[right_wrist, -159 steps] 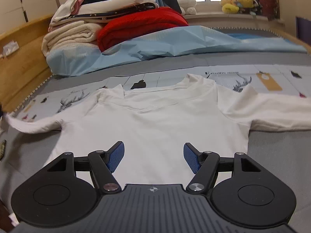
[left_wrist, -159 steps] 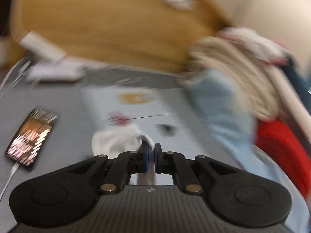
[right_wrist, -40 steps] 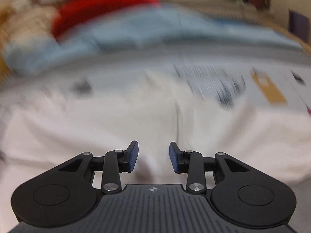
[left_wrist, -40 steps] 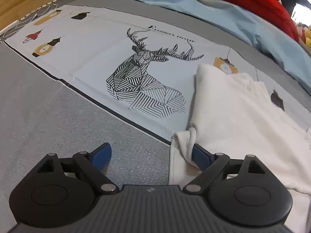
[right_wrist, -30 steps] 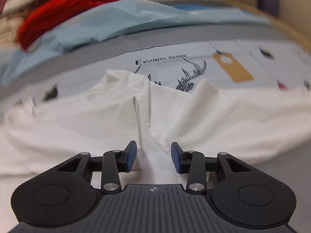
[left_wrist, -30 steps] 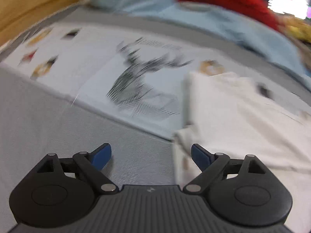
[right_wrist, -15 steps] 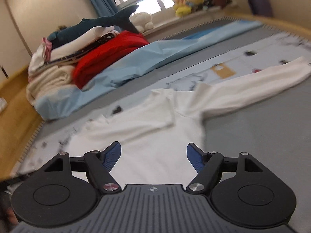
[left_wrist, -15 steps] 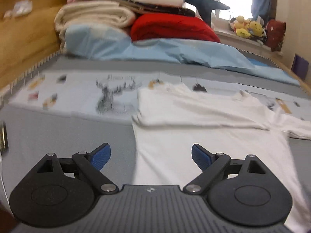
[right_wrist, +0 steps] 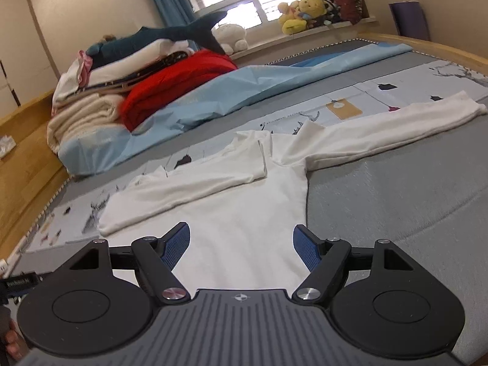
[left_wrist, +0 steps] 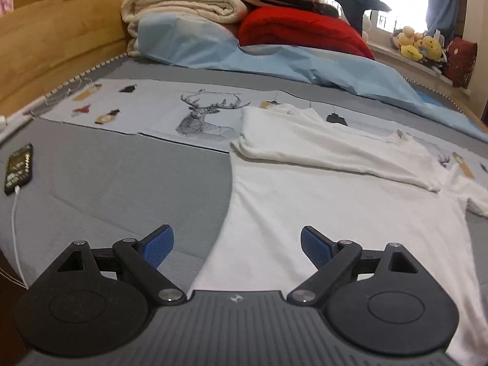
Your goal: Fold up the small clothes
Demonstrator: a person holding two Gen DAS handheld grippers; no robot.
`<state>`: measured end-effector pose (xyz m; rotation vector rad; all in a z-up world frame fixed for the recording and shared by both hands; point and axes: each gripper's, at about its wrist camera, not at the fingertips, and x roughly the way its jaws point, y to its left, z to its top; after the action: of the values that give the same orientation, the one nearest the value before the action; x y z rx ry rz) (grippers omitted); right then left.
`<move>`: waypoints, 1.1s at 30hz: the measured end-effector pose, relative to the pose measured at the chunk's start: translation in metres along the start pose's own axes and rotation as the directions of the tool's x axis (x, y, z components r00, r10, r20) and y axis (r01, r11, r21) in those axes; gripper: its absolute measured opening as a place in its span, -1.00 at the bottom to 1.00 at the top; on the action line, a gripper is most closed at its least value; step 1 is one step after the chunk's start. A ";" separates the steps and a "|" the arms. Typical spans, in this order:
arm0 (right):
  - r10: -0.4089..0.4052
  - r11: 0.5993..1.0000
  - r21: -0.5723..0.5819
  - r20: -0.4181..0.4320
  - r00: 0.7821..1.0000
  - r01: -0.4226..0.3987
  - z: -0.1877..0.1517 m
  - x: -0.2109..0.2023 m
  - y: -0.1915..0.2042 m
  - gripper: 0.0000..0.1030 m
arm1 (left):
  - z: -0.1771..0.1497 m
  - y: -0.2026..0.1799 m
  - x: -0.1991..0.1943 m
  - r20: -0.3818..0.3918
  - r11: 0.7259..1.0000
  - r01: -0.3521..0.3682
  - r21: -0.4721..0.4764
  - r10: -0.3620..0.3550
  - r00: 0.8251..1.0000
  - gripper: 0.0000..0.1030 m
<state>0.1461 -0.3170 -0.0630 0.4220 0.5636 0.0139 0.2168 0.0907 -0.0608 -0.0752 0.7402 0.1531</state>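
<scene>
**A:** What is on the bed?

**B:** A white long-sleeved shirt lies flat on a grey bedspread, its collar toward a band of printed fabric with a deer drawing. Beyond it sit a pale blue sheet and a stack of folded bedding with a red quilt.

**A:** How far along is the folding?

**B:** It looks early. One sleeve is already folded across the chest, its cuff near the collar. The other sleeve is stretched straight out to the side, unfolded. I judge that sleeve and the body folds are what remain.

**A:** Where are the grippers?

**B:** Both hover low over the hem end, pointing toward the collar. The left gripper sits over the shirt's left edge, one blue pad above bedspread, the other above cloth. The right gripper is over the lower body of the shirt.

**A:** Are they holding anything?

**B:** No. Both have their jaws spread wide with nothing between them.

**A:** Anything else nearby?

**B:** A phone on a white cable lies well apart to the left.
</scene>
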 end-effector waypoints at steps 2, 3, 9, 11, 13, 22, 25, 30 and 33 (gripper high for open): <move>-0.013 1.000 -0.012 0.003 1.000 0.013 0.001 0.004 0.001 0.48 | 0.002 -0.002 0.002 0.004 1.000 -0.008 -0.001 0.008 1.000 0.81; -0.017 1.000 -0.019 -0.002 1.000 0.017 0.002 0.007 0.002 0.48 | 0.003 -0.003 0.004 0.002 1.000 -0.009 0.002 0.009 1.000 0.81; -0.035 0.999 -0.030 -0.018 0.999 0.035 0.004 0.016 0.000 0.48 | 0.012 -0.011 0.019 -0.005 0.999 0.007 0.035 -0.007 1.000 0.81; -0.041 0.999 -0.031 -0.026 0.999 0.040 0.004 0.019 -0.001 0.48 | 0.014 -0.013 0.023 -0.009 0.999 0.011 0.046 -0.010 1.000 0.81; -0.050 0.998 -0.030 -0.027 0.998 0.049 0.004 0.020 -0.001 0.48 | 0.015 -0.014 0.025 -0.015 0.999 0.017 0.047 -0.016 1.000 0.81; -0.066 0.998 0.011 -0.062 0.996 0.067 0.006 0.030 -0.008 0.48 | 0.016 -0.021 0.026 -0.014 0.998 0.030 0.062 -0.030 0.999 0.81; -0.068 0.998 0.012 -0.067 0.995 0.069 0.006 0.031 -0.008 0.47 | 0.016 -0.020 0.027 -0.019 0.997 0.037 0.064 -0.035 0.999 0.81; -0.073 0.997 0.013 -0.067 0.995 0.074 0.006 0.030 -0.010 0.48 | 0.016 -0.021 0.027 -0.023 0.997 0.040 0.062 -0.039 0.999 0.81; -0.076 0.997 0.022 -0.069 0.995 0.078 0.007 0.031 -0.012 0.47 | 0.016 -0.020 0.028 -0.024 0.997 0.038 0.063 -0.037 0.999 0.81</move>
<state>0.1742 -0.3262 -0.0783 0.4250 0.6476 -0.0530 0.2515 0.0763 -0.0674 -0.0301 0.7651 0.0928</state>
